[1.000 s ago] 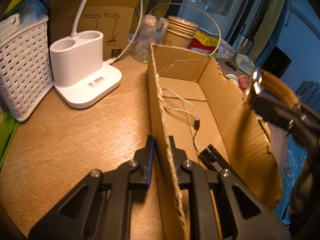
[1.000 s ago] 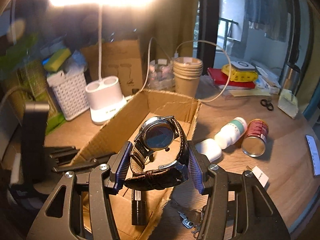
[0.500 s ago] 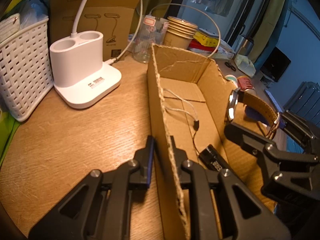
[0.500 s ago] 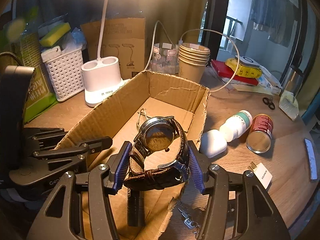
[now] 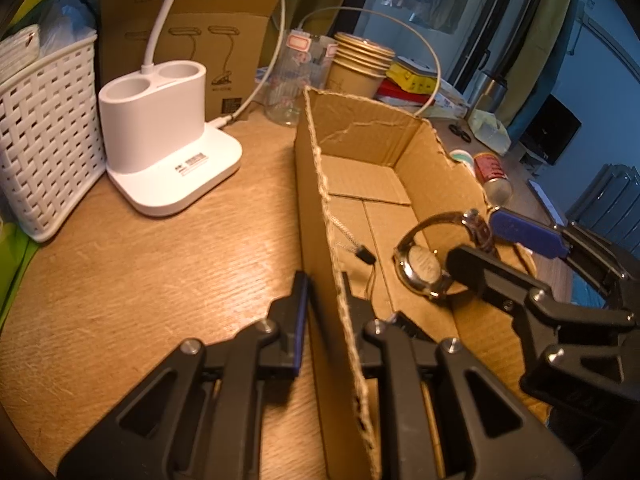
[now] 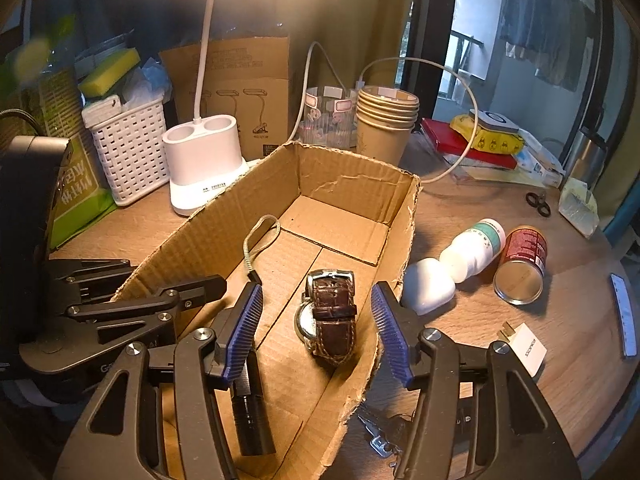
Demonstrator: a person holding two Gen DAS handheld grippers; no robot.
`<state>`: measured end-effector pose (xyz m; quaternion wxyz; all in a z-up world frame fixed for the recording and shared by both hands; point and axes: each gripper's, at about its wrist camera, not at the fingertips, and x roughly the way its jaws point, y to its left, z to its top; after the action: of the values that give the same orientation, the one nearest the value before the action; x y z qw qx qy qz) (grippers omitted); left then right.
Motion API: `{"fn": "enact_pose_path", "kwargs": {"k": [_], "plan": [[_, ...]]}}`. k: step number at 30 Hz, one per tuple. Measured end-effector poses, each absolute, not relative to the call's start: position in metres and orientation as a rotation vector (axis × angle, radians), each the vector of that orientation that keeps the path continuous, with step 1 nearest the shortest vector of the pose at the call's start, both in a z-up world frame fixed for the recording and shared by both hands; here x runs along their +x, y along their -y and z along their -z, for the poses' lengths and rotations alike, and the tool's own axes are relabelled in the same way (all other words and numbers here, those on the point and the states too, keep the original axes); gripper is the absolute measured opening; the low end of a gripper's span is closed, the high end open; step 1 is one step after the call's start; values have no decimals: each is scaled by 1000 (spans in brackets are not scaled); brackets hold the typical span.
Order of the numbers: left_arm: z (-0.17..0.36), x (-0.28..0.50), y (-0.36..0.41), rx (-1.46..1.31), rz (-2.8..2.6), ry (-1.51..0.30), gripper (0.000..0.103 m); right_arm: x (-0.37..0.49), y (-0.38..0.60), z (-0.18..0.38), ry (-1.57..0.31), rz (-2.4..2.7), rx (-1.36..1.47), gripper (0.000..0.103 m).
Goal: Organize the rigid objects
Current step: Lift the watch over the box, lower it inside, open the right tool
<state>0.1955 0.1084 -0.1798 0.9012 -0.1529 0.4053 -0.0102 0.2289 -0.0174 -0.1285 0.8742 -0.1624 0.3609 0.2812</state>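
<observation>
Standing open on the desk (image 6: pixel 520 420), the cardboard box (image 6: pixel 360 188) filled the space straight ahead of both grippers, and the sorting looked partly done. The left gripper (image 5: pixel 325 292) was clamped shut on the box's near side wall, one finger outside and one inside, steadying it. Inside, below and just ahead of the right gripper (image 6: pixel 317 330), lay the wristwatch (image 6: pixel 330 318) on the box floor, its brown strap up and its case tipped on edge. The right gripper's jaws had just been opening; they stood apart either side of the watch and no pad pressed on it, so I judged the watch delivered. A black flashlight (image 6: pixel 252 420) lay in the box under the right gripper's left finger, with its grey cord (image 6: pixel 256 240) looped further ahead.

Still outside, to the right of the right gripper: a red can (image 6: pixel 522 266) on its side, a white bottle (image 6: pixel 474 250) touching it, a white case (image 6: pixel 428 286) just beside the box wall. Keys (image 6: pixel 384 436) showed beneath the right finger. Several pieces remained to be boxed.
</observation>
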Motion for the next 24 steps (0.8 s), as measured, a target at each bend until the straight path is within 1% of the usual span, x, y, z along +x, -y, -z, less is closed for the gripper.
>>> {"fn": "enact_pose_path", "kwargs": {"k": [9, 24], "plan": [[180, 195, -109, -316, 21, -838, 14, 227, 28, 120, -761, -609, -267, 60], [182, 197, -108, -312, 19, -839, 14, 232, 68, 99, -717, -521, -206, 61]]}}
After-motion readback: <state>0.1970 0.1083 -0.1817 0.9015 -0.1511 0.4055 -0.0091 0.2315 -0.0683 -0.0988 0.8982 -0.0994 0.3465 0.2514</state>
